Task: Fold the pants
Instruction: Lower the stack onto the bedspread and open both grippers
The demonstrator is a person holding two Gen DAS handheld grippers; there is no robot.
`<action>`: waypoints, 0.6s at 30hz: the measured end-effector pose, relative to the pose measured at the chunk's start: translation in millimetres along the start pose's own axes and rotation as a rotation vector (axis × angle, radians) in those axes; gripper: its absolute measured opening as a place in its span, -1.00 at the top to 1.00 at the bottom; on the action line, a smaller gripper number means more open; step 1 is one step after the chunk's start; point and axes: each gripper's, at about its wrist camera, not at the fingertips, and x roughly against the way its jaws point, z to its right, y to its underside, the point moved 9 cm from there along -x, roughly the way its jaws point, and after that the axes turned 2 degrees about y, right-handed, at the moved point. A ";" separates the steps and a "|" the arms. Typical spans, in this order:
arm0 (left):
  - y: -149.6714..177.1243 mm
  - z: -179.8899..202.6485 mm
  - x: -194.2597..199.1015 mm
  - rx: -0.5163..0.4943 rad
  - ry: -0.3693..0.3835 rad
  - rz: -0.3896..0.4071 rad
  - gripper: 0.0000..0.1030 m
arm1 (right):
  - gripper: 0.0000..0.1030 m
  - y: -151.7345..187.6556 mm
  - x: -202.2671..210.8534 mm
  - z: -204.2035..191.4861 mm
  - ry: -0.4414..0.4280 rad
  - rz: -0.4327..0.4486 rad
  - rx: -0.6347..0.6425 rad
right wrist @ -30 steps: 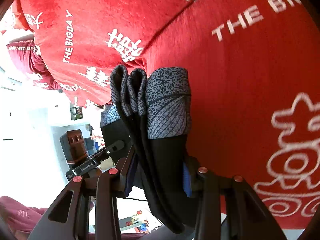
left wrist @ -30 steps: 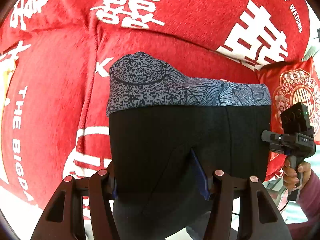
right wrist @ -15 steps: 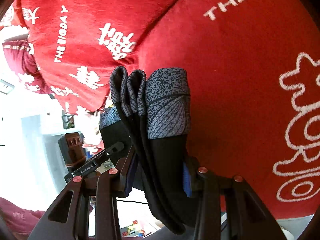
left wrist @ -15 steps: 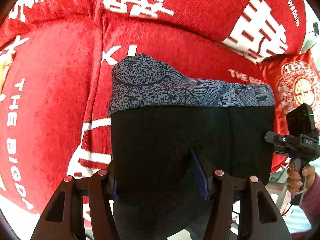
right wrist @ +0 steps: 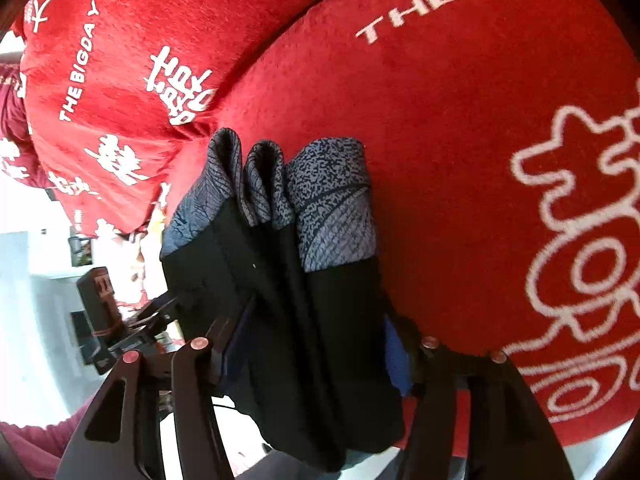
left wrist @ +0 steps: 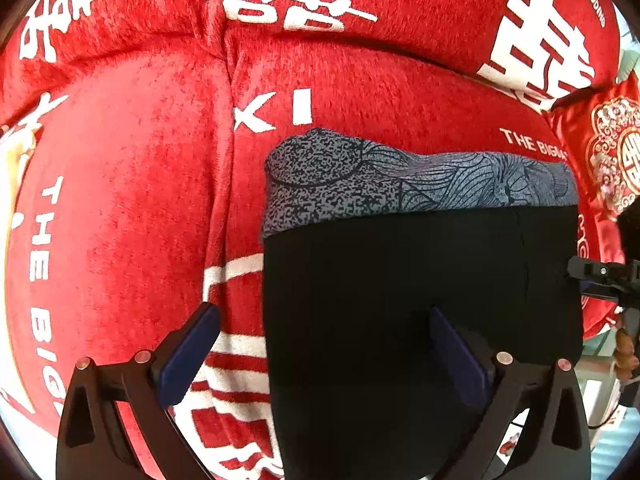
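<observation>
A: The pants (left wrist: 420, 300) lie folded into a thick bundle on the red sofa cushion (left wrist: 120, 200), patterned grey waistband (left wrist: 400, 184) away from both cameras, black legs running back toward them.

B: And the left gripper (left wrist: 324, 344)?

A: Its jaws have just been opening, and now they stand wide. The left pad sits on bare red cushion, clear of the cloth; the right pad lies over the black fabric. The bundle's left edge falls between the two, but nothing is pinched.

B: The right gripper (right wrist: 312, 344)?

A: Those jaws have been opening too. The stacked layers stand edge-on between the pads, three folds showing at the waistband. Both pads look close to the cloth, yet the gap appears looser than the stack, so it reads as released, not clamped.

B: So which way does the bundle run?

A: Its long edge spans from one gripper to the other; the fold lines run away from the jaws toward the waistband. The left jaws straddle one side edge, the right jaws the opposite end.

B: Next move?

A: Probably both draw straight back, along the legs, so no pad drags a layer off the stack.
</observation>
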 end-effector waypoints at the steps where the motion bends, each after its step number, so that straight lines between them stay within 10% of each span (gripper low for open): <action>1: 0.7 -0.6 2.1 -0.001 -0.014 -0.001 -1.00 | -0.24 2.0 3.0 1.5 0.028 0.008 -0.008; 18: 44.4 -26.8 41.6 0.065 -0.225 -0.031 -1.00 | -0.67 51.5 60.5 16.3 0.439 0.139 -0.027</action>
